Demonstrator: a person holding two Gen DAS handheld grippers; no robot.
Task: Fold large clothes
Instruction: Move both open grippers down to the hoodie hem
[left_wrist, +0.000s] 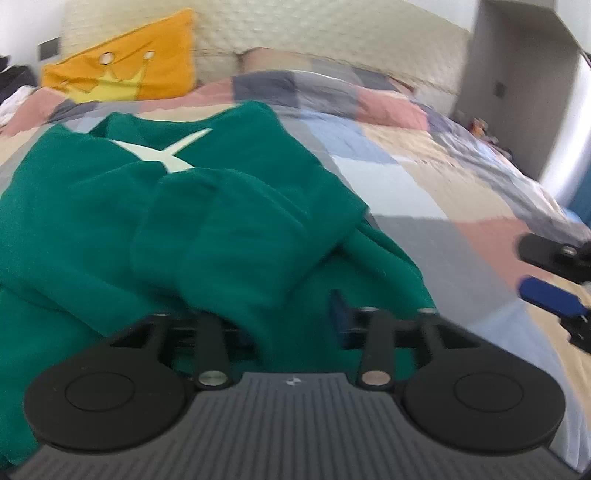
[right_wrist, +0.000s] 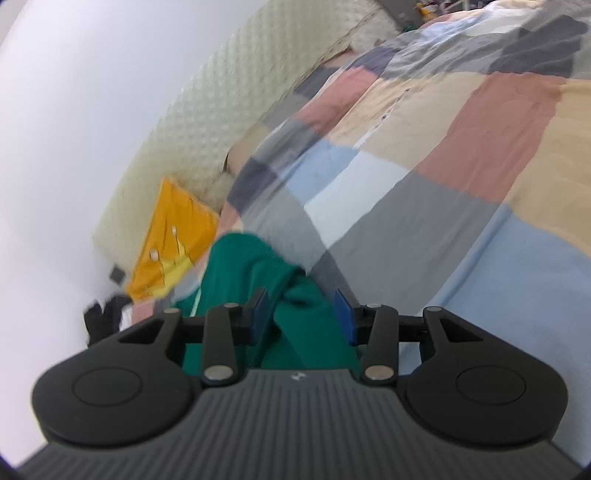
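Note:
A large green garment (left_wrist: 147, 206) with a white X mark lies rumpled on the patchwork bedspread (left_wrist: 424, 177). My left gripper (left_wrist: 291, 314) stands open with a thick fold of the green cloth draped between and over its blue pads; the left pad is hidden by cloth. My right gripper (right_wrist: 301, 314) is open, its blue pads (right_wrist: 345, 317) standing wide on either side of a bunched part of the green garment (right_wrist: 295, 306). The right gripper also shows at the right edge of the left wrist view (left_wrist: 554, 273).
An orange cushion (left_wrist: 129, 62) with a yellow crown leans on the cream quilted headboard (left_wrist: 295, 33). Dark clothes (right_wrist: 103, 317) lie at the bed's far left. A grey cabinet (left_wrist: 517, 85) stands at the right. The checked bedspread (right_wrist: 461, 166) stretches to the right of the garment.

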